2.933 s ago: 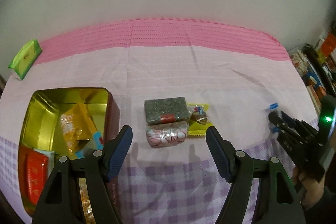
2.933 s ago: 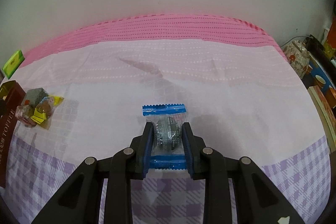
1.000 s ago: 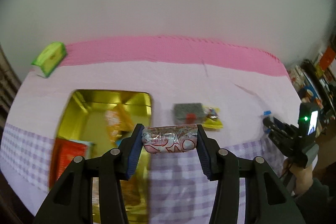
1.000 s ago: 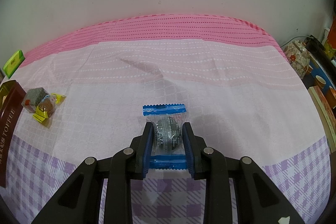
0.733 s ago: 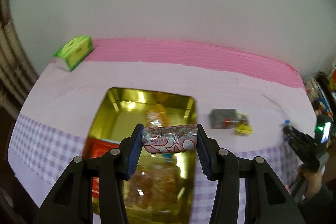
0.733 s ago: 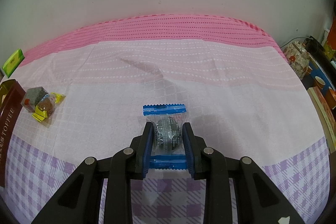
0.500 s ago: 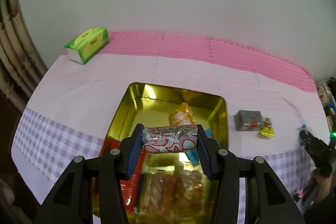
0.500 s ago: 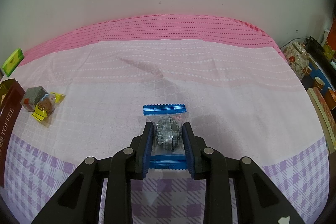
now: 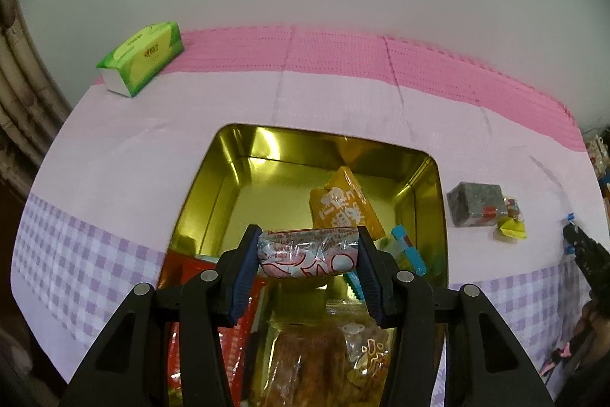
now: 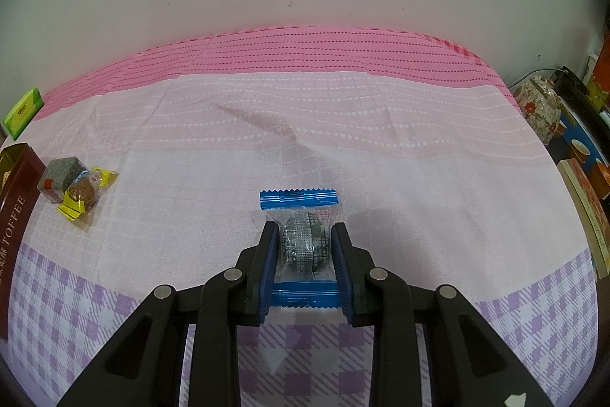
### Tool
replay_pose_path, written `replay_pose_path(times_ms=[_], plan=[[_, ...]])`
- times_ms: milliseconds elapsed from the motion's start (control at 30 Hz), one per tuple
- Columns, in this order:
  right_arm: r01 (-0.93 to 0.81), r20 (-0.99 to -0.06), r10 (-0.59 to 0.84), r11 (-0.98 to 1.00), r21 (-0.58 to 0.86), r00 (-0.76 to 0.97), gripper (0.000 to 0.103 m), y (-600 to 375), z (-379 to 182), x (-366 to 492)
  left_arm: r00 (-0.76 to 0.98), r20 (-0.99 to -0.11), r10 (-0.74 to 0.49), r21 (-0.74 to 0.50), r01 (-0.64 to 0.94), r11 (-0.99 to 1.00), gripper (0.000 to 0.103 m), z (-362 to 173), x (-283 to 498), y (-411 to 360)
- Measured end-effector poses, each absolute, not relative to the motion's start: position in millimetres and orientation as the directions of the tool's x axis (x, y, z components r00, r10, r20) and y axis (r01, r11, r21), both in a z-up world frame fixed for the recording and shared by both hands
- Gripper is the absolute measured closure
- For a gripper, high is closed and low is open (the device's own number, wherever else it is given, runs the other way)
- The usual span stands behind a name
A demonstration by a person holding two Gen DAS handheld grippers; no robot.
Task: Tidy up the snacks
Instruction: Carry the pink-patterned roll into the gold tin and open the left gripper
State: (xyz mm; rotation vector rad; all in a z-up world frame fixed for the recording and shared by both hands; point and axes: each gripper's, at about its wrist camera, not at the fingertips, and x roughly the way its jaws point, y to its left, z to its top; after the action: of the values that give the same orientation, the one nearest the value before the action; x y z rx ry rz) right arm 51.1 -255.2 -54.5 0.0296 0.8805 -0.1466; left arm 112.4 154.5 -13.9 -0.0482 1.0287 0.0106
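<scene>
1. Left gripper (image 9: 308,256) had its jaws pinching a pink-and-white wrapped snack (image 9: 308,252) crosswise by the ends, hanging right over the open gold tin (image 9: 225,185).
2. Tin already held snacks: an orange packet (image 9: 345,205) at 12 o'clock from the held one, a red pack (image 9: 228,296) at 8 o'clock, and a clear bag of brown pieces (image 9: 328,357) at 6.
3. Right gripper (image 10: 304,246) was clamped on a blue-edged clear packet (image 10: 301,235), which looked to be down on the pink worktop (image 10: 419,185), well clear of the tin.
4. Two more waited on the cloth: a dark block (image 9: 474,203) touching a yellow-wrapped sweet (image 9: 511,226), at 3 o'clock from the tin.
5. So I'd call it the drop-off step. Next move probably just needs the left jaws to spread over a free spot, ideally the bare gold floor at 11 o'clock.
</scene>
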Motion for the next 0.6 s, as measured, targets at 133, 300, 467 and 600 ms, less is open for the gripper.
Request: replay_pose_path(times_ms=[133,300,467,600], plan=[[0.14,-0.77,-0.115,0.99,-0.034,0.627,0.076,-255,-55,51,0.49,-0.871,-0.014,-0.035,-0.034,0.999,0.054,-24,118,151],[0.14,-0.77,-0.114,0.99,-0.033,0.627,0.076,-256,-55,51,0.486,-0.874,-0.001,-0.015,-0.027,1.0,0.054,-28,121,146],[0.14,-0.77,-0.115,0.99,-0.034,0.627,0.076,-256,-55,51,0.478,-0.878,0.006,-0.007,-0.025,1.0,0.054,-31,122,145],[0.14,-0.77,-0.115,0.99,-0.034,0.627,0.076,-256,-55,51,0.46,-0.888,0.012,-0.005,-0.036,0.999,0.054,-37,123,146]])
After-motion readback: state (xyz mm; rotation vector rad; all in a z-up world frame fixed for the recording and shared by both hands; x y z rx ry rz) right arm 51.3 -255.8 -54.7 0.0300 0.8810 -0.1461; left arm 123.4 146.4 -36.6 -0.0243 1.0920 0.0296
